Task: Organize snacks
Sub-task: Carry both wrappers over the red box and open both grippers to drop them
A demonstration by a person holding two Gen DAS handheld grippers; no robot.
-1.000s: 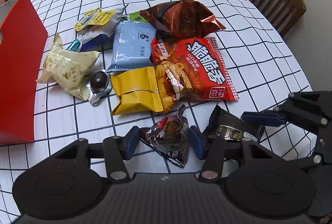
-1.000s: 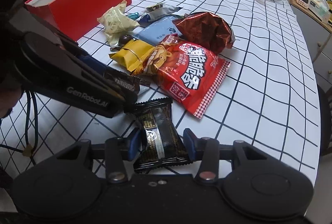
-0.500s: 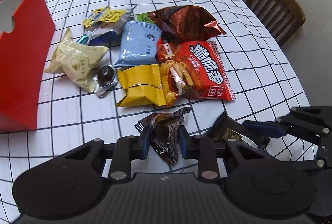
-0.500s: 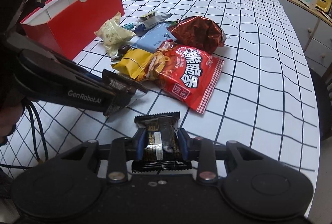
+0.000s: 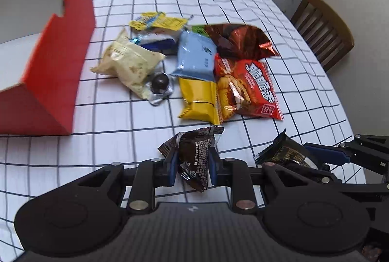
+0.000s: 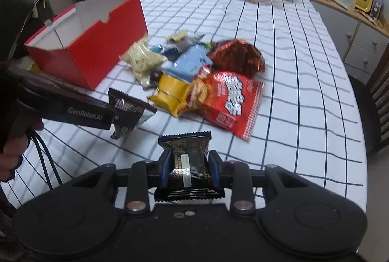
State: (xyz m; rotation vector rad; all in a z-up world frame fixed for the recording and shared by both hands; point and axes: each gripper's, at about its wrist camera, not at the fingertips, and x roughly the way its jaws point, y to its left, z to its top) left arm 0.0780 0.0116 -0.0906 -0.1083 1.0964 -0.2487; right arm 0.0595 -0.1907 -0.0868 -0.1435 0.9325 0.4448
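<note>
The left gripper (image 5: 192, 162) has just been closing and now pinches a dark brown snack packet (image 5: 194, 160) between its pads, above the table's (image 5: 116, 121) near edge. The right gripper (image 6: 189, 168) clamps a black wafer packet (image 6: 188, 164), just beside the table's near right edge.

The black left gripper (image 6: 126, 113) carries the white lettering "GenRobot.AI" along its side. The glossy red snack bag (image 6: 228, 101) bears large white Chinese characters, too blurred to read, as is the small print elsewhere.
</note>
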